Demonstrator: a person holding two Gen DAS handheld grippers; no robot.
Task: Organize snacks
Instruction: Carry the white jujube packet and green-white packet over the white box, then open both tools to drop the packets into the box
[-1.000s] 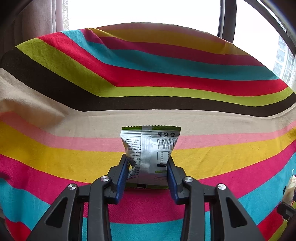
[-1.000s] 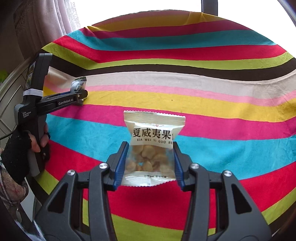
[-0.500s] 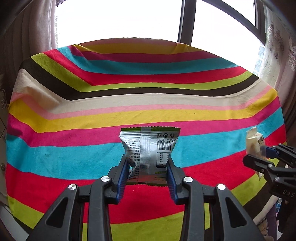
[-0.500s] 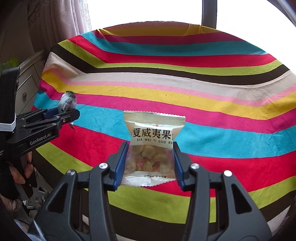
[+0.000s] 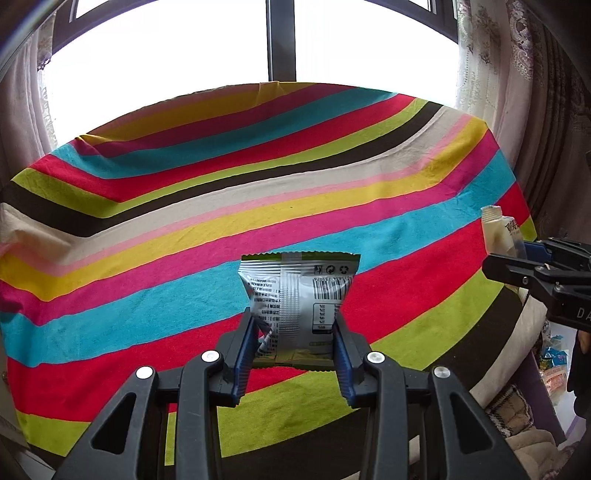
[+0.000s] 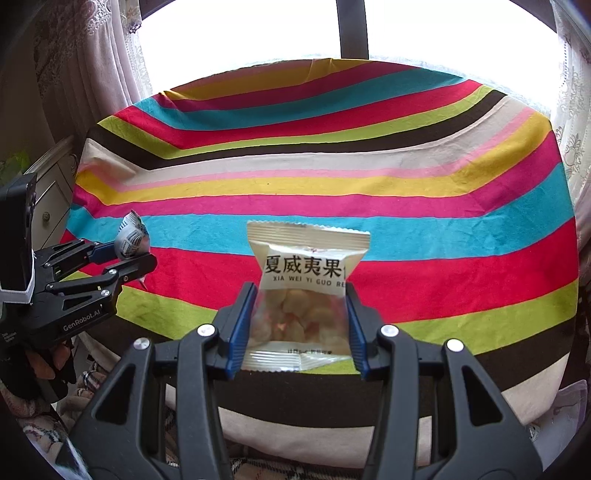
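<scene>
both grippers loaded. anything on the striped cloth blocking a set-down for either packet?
Nothing visible does. The left gripper holds the silver packet, the right gripper the nut packet; the striped cloth ahead shows no objects.

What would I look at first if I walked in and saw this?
Probably the bright striped tablecloth, which fills the middle of both views under a glaring window. Next, the two snack packets held up over it: the left gripper pinches a silver packet with a barcode, and the right gripper pinches a clear nut packet with Chinese lettering.
</scene>
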